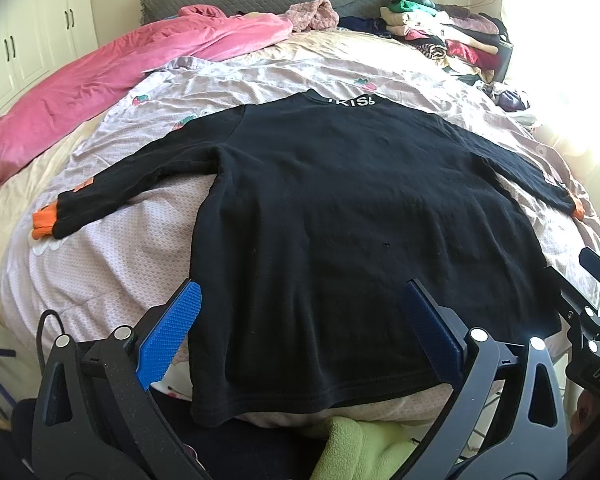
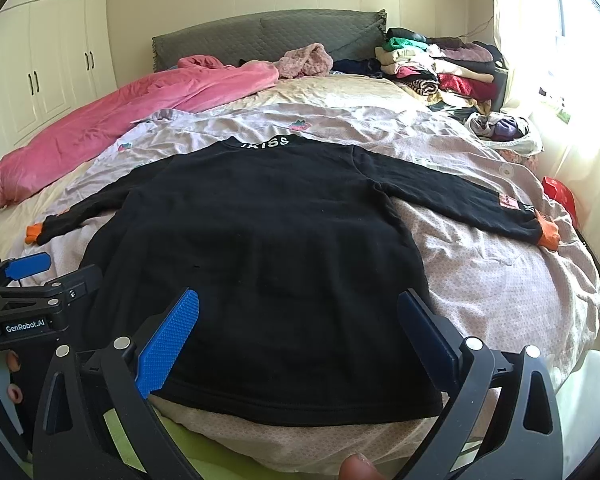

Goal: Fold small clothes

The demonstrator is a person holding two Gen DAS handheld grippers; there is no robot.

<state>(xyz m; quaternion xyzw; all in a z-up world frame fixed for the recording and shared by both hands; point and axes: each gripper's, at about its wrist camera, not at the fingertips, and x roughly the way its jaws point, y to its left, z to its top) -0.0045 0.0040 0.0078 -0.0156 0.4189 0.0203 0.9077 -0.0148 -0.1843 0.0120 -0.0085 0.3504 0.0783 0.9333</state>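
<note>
A black long-sleeved top (image 1: 340,208) (image 2: 260,248) lies flat on the bed, back up, collar with white letters at the far end, both sleeves spread out with orange cuffs (image 1: 44,222) (image 2: 548,234). My left gripper (image 1: 300,292) hangs open over the hem's left part, nothing between its blue pads (image 1: 172,332). My right gripper (image 2: 298,300) hangs open over the hem's right part, also holding nothing. The right gripper's black frame (image 1: 592,308) shows at the right edge of the left wrist view; the left gripper's frame (image 2: 24,292) shows at the left edge of the right wrist view.
A pale patterned quilt (image 1: 100,264) (image 2: 480,264) covers the bed. A pink blanket (image 1: 112,88) lies at the far left, a stack of folded clothes (image 1: 448,28) (image 2: 440,68) at the far right by the grey headboard (image 2: 268,36). Green fabric (image 1: 360,448) sits below the bed edge. White wardrobes (image 2: 48,60) stand left.
</note>
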